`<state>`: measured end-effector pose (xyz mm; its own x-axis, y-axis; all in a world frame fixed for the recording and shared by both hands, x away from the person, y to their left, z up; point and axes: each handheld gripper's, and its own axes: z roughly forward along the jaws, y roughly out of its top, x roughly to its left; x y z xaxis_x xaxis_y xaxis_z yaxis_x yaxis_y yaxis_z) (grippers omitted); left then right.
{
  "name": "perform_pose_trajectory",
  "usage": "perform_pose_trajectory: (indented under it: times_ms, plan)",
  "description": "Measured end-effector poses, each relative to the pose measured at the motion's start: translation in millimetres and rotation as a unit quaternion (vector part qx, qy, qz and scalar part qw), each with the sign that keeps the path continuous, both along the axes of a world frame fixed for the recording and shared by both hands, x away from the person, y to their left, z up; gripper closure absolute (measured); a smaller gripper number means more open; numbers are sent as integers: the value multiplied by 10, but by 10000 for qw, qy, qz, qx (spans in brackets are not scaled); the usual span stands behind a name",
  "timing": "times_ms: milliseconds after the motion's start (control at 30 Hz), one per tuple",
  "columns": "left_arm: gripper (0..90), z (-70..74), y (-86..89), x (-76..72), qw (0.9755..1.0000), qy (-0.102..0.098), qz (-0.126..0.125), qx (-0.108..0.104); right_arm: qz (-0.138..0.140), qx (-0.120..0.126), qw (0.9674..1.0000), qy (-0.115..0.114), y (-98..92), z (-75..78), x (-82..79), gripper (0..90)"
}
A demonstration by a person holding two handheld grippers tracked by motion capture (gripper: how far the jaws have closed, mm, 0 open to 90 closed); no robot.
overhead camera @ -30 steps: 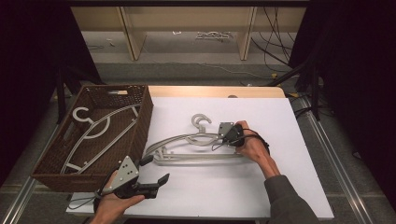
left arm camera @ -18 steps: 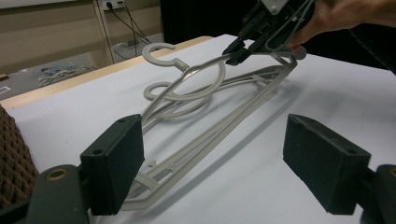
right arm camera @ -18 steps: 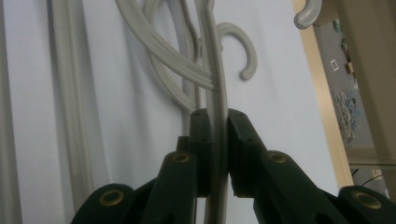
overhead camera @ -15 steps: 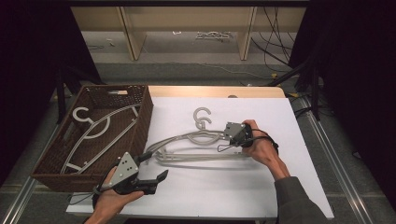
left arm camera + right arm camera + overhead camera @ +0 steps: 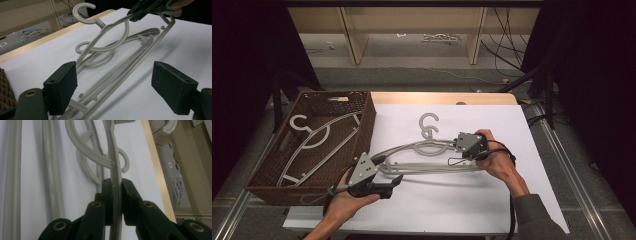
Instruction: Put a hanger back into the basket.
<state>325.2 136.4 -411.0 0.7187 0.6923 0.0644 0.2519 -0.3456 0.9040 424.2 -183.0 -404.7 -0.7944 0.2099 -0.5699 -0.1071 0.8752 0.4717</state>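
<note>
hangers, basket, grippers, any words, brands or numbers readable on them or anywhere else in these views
No readable text in any view.
Hangers on the sheet: plain grey plastic, no marking to be seen.
Hanger in the basket: none visible.
Wicker basket: no label.
Left gripper and right gripper: no brand or number visible on the grey plates or black fingers.
Small squares on the far floor: too small and blurred to read.

We've got a basket at the table's left, one hanger lying inside it. To its right, on the sheet, two hangers lie stacked mid-table. The left gripper sits at their near left end, the right gripper on the top one's right shoulder.
</note>
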Motion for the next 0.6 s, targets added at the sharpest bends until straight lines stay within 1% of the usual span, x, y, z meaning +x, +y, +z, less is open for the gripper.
perform_pose_trajectory:
  times_ms: [33,67,133,167,200,233,267,300,333,367,400,433,533,600]
  plan:
    - [213,17,-38,47,10000,27,75,6,33,6,10000,12,1,8,-12,821]
    - [227,39,-115,160,9999,63,147,50,62,8,10000,-25,3,28,-34,821]
    - [227,45,-197,278,9996,118,181,154,90,30,10000,-31,-1,43,-60,821]
    - [229,45,-239,338,9995,138,221,192,97,28,9999,-71,-5,55,-69,821]
    - [234,47,-271,403,9994,170,198,248,104,44,9999,-39,-6,59,-86,821]
    - [242,47,-271,403,9994,170,198,248,131,37,9999,-95,-9,71,-93,821]
    - [244,39,-307,463,9991,236,201,292,143,45,9999,-80,-12,78,-106,821]
    - [251,10,-370,588,9984,371,115,410,150,52,9998,-103,-16,85,-117,821]
    - [264,10,-370,588,9984,371,115,410,174,56,9998,-89,-17,88,-126,821]
    - [270,-13,-402,684,9979,407,193,457,164,59,9998,-120,-19,96,-139,821]
    - [272,-13,-402,684,9979,407,193,457,161,79,9998,-102,-18,100,-150,821]
    - [273,-20,-413,749,9975,489,229,450,198,90,9997,-121,-19,110,-158,821]
    - [279,-22,-421,784,9975,497,255,432,206,94,9996,-143,-21,123,-173,821]
    - [311,-16,-430,804,9976,526,208,403,234,82,9996,-149,-18,130,-180,821]
